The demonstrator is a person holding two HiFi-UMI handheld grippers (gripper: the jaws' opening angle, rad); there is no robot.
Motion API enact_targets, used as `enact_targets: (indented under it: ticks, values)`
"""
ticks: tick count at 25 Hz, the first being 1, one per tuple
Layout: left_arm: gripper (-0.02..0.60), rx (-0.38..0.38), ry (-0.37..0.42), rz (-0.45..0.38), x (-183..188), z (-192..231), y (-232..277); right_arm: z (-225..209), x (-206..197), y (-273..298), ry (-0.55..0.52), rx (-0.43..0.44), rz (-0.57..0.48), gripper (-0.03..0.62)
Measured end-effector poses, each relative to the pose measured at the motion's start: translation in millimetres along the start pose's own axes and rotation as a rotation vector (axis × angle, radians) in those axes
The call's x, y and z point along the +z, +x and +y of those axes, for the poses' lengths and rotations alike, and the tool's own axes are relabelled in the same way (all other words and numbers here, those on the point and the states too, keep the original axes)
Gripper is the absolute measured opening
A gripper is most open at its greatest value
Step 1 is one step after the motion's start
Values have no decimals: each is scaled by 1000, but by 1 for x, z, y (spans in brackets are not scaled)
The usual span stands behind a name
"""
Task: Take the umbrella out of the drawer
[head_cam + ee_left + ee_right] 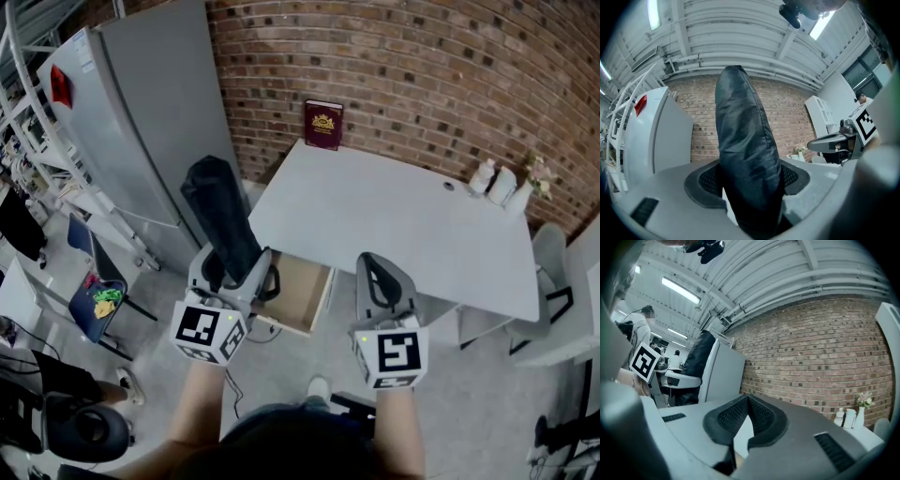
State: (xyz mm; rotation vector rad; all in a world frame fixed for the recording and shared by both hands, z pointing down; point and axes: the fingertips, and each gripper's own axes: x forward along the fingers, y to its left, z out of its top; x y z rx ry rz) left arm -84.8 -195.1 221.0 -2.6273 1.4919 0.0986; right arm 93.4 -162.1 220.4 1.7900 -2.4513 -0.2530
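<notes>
While the drawer [298, 292] is open, the umbrella [220, 220] is out

The left gripper [234, 272] squeezes the black umbrella, upright, just beside the open drawer under the grey table [394, 225]. The right gripper [382, 281] is closed on nothing.

No legible text anywhere; gold emblem on red book [323, 124] unreadable.

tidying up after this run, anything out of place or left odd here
The light wooden drawer under the near-left corner of the white table stands pulled out. The black sleeved folded umbrella is out of it, held upright in the left tool. Nothing looks spilled or damaged.
</notes>
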Motion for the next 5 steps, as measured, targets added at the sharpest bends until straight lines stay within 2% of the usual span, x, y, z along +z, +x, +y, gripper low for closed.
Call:
enact_targets:
  ticks: [5]
  values:
    - [281,-3,8,-2,2,-3,2,-2,-1,-1,25,2,-5,-8]
